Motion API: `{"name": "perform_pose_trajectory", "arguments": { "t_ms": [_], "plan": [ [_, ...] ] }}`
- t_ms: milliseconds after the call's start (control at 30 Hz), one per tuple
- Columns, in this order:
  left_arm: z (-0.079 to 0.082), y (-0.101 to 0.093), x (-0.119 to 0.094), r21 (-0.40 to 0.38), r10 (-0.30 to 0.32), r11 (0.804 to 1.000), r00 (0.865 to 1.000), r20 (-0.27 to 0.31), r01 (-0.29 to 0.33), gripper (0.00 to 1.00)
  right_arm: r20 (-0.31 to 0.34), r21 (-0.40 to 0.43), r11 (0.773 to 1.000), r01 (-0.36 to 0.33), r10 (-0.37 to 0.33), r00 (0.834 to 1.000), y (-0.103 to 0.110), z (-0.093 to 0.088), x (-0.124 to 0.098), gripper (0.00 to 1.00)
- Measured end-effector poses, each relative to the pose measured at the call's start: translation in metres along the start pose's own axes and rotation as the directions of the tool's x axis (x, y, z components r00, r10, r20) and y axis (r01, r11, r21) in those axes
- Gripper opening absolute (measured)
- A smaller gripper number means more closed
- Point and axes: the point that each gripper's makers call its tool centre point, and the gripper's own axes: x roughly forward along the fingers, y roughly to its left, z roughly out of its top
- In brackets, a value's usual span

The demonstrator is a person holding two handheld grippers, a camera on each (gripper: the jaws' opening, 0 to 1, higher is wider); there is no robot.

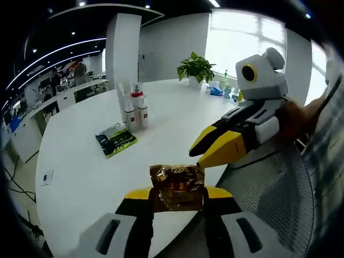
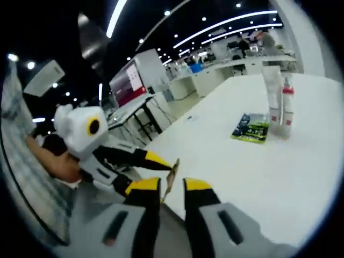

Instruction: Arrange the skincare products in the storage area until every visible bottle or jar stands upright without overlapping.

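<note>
Bottles stand upright as gold sachet is gripped at worktop's edge

Bottles [image 1: 134, 110] stand grouped well ahead of the left gripper [image 1: 177, 194] on the white worktop [image 1: 80, 172], a green packet [image 1: 115, 139] lying just nearer. The left gripper is clamped on a crinkled gold sachet [image 1: 177, 185]. To its right the right gripper [image 1: 217, 144] hangs with jaws nearly together. In the right gripper view, its jaws [image 2: 172, 185] stand slightly apart, the sachet's edge [image 2: 172, 174] between them; whether they touch it is unclear.

A few slim white bottles [image 1: 134, 110], 1 with a red cap, stand upright together mid-desk [image 1: 80, 177]. A green-and-black sachet [image 1: 115, 139] lies flat just beside them. A crinkled gold sachet [image 1: 177, 185] sits at the desk's near edge.
</note>
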Motion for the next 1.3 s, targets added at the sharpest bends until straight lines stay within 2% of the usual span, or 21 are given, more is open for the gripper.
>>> {"name": "perform_pose_trajectory", "arguments": {
  "t_ms": [133, 267, 367, 467, 633, 833, 867, 1000, 1100, 1167, 1300],
  "plan": [
    [0.010, -0.007, -0.001, 0.053, -0.013, 0.999, 1.000, 0.021, 0.012, 0.36, -0.005, 0.043, 0.999, -0.008, 0.008, 1.000, 0.000, -0.001, 0.001, 0.14],
    [0.019, -0.014, -0.003, 0.112, -0.022, 0.994, 0.999, 0.043, 0.017, 0.36, -0.003, 0.078, 0.997, -0.023, 0.023, 1.000, 0.003, -0.001, -0.002, 0.08],
    [0.023, -0.018, -0.003, 0.128, -0.025, 0.992, 0.998, 0.053, 0.018, 0.36, 0.020, 0.071, 0.997, -0.006, 0.005, 1.000, 0.002, 0.002, -0.006, 0.03],
    [0.024, -0.019, -0.003, 0.126, -0.039, 0.992, 0.998, 0.056, 0.031, 0.37, 0.016, 0.110, 0.994, -0.006, 0.004, 1.000, 0.002, 0.001, -0.009, 0.01],
    [0.025, -0.020, -0.002, 0.139, -0.048, 0.989, 0.997, 0.059, 0.040, 0.38, 0.017, 0.105, 0.994, -0.008, 0.006, 1.000, 0.001, 0.001, -0.010, 0.00],
    [0.023, -0.019, -0.006, 0.171, -0.107, 0.981, 0.993, 0.057, 0.096, 0.39, 0.010, 0.096, 0.995, -0.028, 0.027, 1.000, 0.003, 0.002, -0.010, 0.00],
    [0.022, -0.016, -0.008, 0.169, -0.109, 0.981, 0.993, 0.047, 0.099, 0.39, -0.003, 0.074, 0.997, -0.013, 0.013, 1.000, 0.001, 0.000, -0.010, 0.00],
    [0.018, -0.004, -0.013, 0.154, -0.137, 0.980, 0.989, 0.048, 0.128, 0.39, 0.007, 0.061, 0.998, -0.026, 0.026, 1.000, 0.004, 0.001, -0.011, 0.00],
    [0.014, 0.003, -0.016, 0.114, -0.184, 0.977, 0.982, 0.041, 0.179, 0.39, 0.000, 0.048, 0.998, -0.033, 0.033, 0.999, 0.005, 0.000, -0.010, 0.00],
    [0.015, 0.000, -0.019, 0.036, -0.249, 0.968, 0.967, 0.060, 0.247, 0.39, -0.004, 0.042, 0.998, -0.048, 0.048, 0.999, 0.007, 0.000, -0.010, 0.00],
    [0.011, -0.004, -0.020, -0.003, -0.328, 0.944, 0.943, 0.053, 0.329, 0.38, 0.005, 0.023, 0.996, -0.086, 0.086, 0.996, 0.015, 0.002, -0.013, 0.00]
  ]
}}
